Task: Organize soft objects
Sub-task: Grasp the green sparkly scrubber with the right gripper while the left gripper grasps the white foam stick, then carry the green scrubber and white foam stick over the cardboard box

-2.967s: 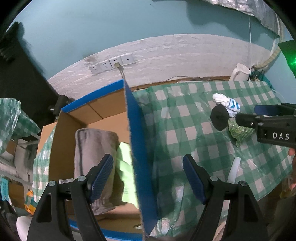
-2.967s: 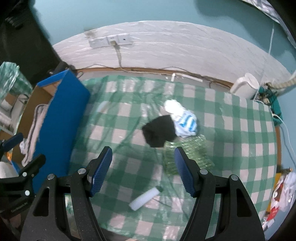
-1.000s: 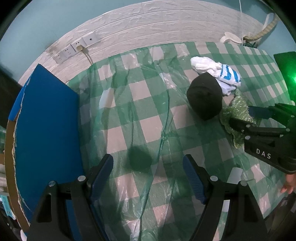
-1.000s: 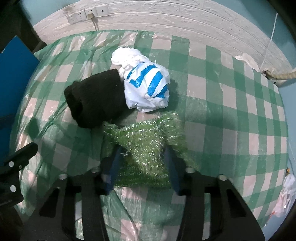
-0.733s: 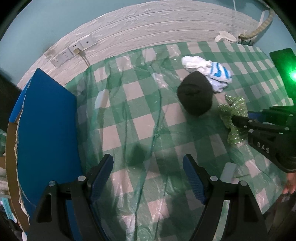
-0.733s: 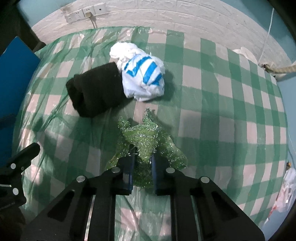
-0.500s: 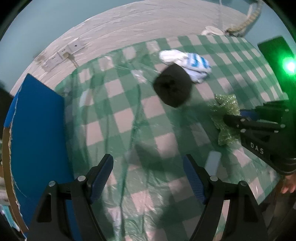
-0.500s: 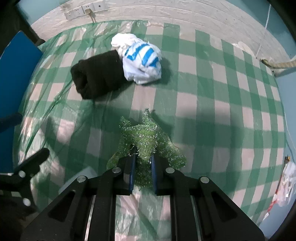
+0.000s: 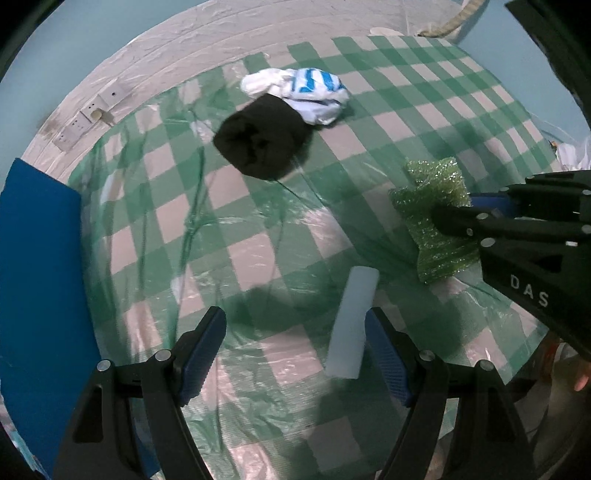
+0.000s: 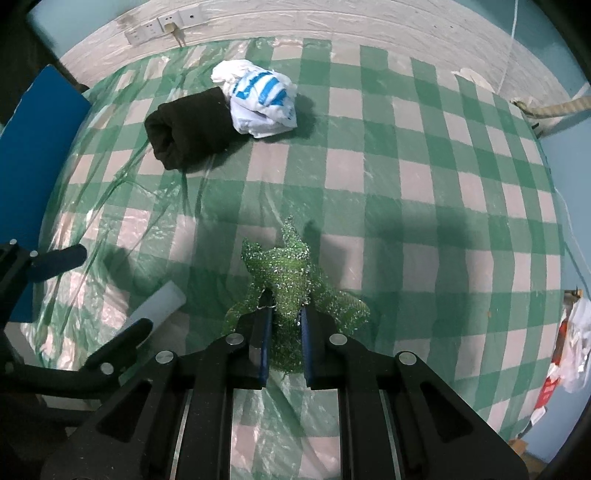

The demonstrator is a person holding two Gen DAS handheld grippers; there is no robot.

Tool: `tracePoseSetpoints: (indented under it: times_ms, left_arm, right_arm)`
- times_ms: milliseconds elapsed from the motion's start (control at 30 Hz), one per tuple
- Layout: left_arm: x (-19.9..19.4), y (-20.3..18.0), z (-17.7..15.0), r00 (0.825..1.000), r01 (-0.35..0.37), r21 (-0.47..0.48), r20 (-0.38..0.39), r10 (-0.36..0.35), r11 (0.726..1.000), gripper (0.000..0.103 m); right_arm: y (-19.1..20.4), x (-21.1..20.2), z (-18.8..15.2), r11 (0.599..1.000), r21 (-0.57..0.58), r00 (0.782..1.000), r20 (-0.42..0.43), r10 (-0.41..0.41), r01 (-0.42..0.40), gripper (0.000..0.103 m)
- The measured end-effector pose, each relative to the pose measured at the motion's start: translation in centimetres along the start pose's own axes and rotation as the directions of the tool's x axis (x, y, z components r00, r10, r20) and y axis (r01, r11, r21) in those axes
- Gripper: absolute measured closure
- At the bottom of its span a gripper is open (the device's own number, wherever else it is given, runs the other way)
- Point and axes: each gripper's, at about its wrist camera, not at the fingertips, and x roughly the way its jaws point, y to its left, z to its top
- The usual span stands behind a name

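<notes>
My right gripper (image 10: 284, 308) is shut on a sparkly green cloth (image 10: 288, 273), which it holds bunched just above the checked tablecloth (image 10: 406, 166); the left wrist view shows the same green cloth (image 9: 436, 206) at the right. My left gripper (image 9: 295, 325) hangs open over the table, with a white cylinder (image 9: 352, 325) lying by its right finger. The white cylinder (image 10: 157, 304) also shows in the right wrist view. A rolled black cloth (image 9: 262, 136) and a white bundle with blue stripes (image 9: 310, 92) lie together farther back.
A blue box flap (image 9: 40, 277) stands along the left side of the table. Wall sockets (image 10: 164, 24) with a cable sit behind the table. The table's right edge drops off near a white and red bag (image 10: 565, 365).
My right gripper closed on the green cloth and lifted it away from the black roll. The left gripper, still open, moved from the box across the table to the white cylinder.
</notes>
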Motion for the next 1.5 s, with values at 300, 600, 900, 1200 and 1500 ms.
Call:
tracePoseSetpoints:
  times_ms: [300,600,900,1200,1500]
  left_arm:
    - [1.3,-1.2,0.2,0.998,0.052,-0.009,-0.036,-0.052,0.999,0.026]
    - [1.1,-1.9,-0.2,0.997,0.074,-0.007,-0.028,-0.075,0.997,0.082]
    - [-0.7,-2.9,-0.9,0.999,0.05,0.04,0.014,-0.051,0.998,0.09]
    - [-3.2,-2.3,-1.4,0.997,0.003,0.025,0.08,-0.005,1.0,0.09]
    - [-3.9,0.8,-0.1,0.995,-0.021,-0.018,0.1,0.022,1.0,0.09]
  right_arm:
    - [-1.4,0.4,-0.4,1.0,0.015,1.0,-0.003,0.014,-0.014,0.091]
    - [-1.0,0.9,0.3,1.0,0.01,1.0,0.005,0.01,-0.01,0.091]
    - [0.2,-0.6,0.1,1.0,-0.009,0.999,0.034,-0.003,0.003,0.092]
    - [0.9,-3.0,-0.4,1.0,-0.025,0.997,0.074,-0.011,0.013,0.092]
    - [1.4,-5.1,0.2,0.998,-0.051,0.994,0.105,-0.017,0.022,0.092]
